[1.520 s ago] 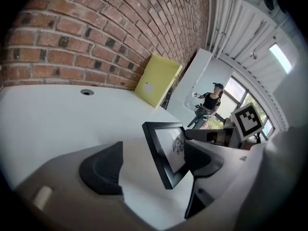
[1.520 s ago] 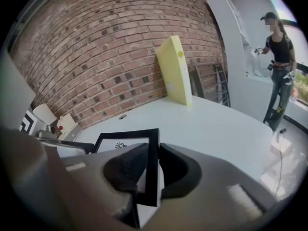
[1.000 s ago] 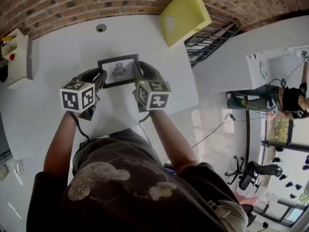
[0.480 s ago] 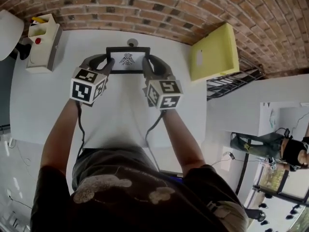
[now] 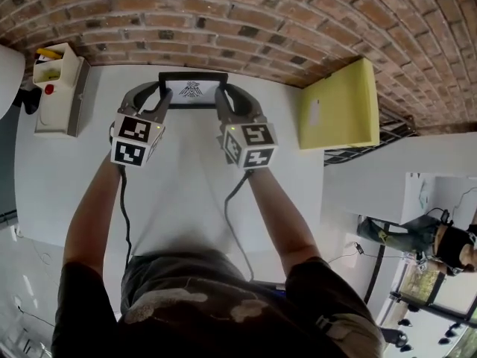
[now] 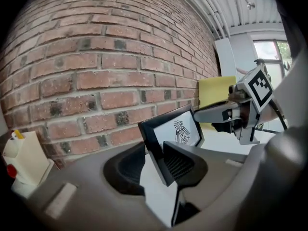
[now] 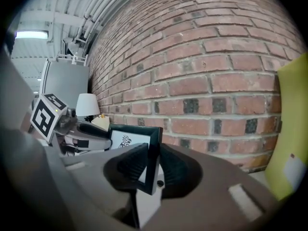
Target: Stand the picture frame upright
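The picture frame (image 5: 192, 90) has moved across the table (image 5: 186, 189) to the brick wall (image 5: 223, 21), tilted near upright, its long axis spanning between left gripper (image 5: 159, 98) and right gripper (image 5: 221, 97), each clamped on one end.

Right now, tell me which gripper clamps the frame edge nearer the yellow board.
The right gripper: it clamps the picture frame on the edge facing the yellow board, while the left gripper clamps the opposite edge, nearer the cream box.
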A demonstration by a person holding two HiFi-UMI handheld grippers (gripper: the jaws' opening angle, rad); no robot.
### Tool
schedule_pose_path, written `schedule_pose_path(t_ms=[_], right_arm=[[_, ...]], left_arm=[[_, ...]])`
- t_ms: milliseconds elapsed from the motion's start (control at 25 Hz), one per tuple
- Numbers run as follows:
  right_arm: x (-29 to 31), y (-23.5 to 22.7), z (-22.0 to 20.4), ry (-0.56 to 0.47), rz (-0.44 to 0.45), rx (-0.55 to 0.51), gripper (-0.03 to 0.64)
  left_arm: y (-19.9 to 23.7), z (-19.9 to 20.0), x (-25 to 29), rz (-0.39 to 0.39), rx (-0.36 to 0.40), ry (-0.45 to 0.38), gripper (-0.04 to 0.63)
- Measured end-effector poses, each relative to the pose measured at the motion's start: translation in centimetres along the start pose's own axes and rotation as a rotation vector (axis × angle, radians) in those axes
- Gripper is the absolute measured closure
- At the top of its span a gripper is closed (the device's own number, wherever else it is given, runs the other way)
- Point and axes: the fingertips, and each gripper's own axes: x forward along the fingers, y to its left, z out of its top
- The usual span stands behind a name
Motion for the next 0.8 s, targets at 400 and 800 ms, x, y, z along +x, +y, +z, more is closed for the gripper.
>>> schedule_pose_path(t_ms=[400,800], right_arm=[[4.4,-2.4,-1.8,0.027,-0.017,-0.001,0.538],[6.8,-4.7,-3.4,0.055,-0.038,-0.006,0.541]], left_arm=[[2.4,-1.2,5.1,0.002,0.018,0.024,0.472],[3.3,-2.2,9.4,0.0,-0.008,0.052,0.483]])
